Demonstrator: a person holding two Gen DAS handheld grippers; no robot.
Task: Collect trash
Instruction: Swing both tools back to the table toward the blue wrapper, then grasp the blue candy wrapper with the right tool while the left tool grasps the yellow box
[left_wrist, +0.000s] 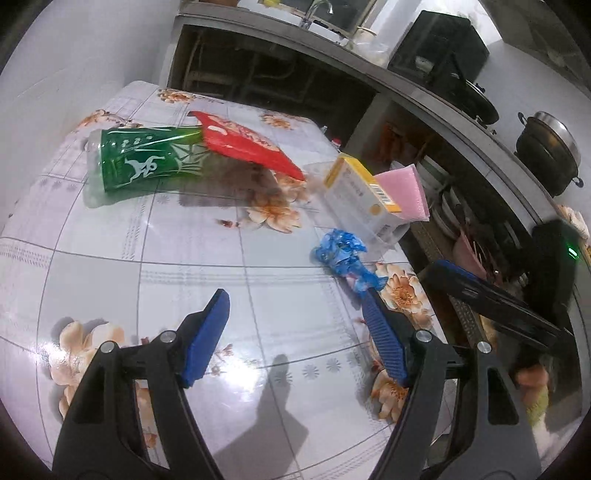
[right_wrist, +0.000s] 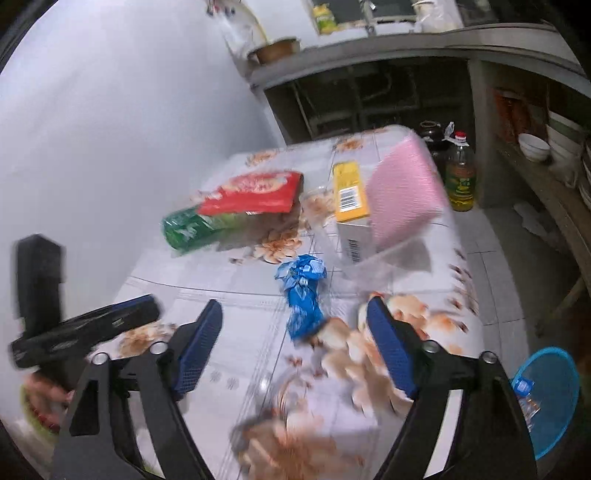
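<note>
A crumpled blue wrapper (left_wrist: 341, 256) lies on the flowered tablecloth (left_wrist: 147, 266), just beyond the right fingertip of my left gripper (left_wrist: 293, 299), which is open and empty. In the right wrist view the blue wrapper (right_wrist: 301, 291) reaches in between the tips of my open right gripper (right_wrist: 295, 306); the pads stand clear of it. Farther back lie a green plastic bottle (left_wrist: 144, 162), a red packet (left_wrist: 243, 144) leaning on it, a yellow and white box (left_wrist: 362, 195) and a pink sponge (left_wrist: 402, 192). The right wrist view is blurred.
A blue mesh bin (right_wrist: 554, 398) with a bottle in it stands on the floor right of the table. A clear plastic tub (right_wrist: 388, 258) holds the box. An oil bottle (right_wrist: 460, 177) and kitchen shelves with bowls (right_wrist: 533, 146) lie beyond the table edge.
</note>
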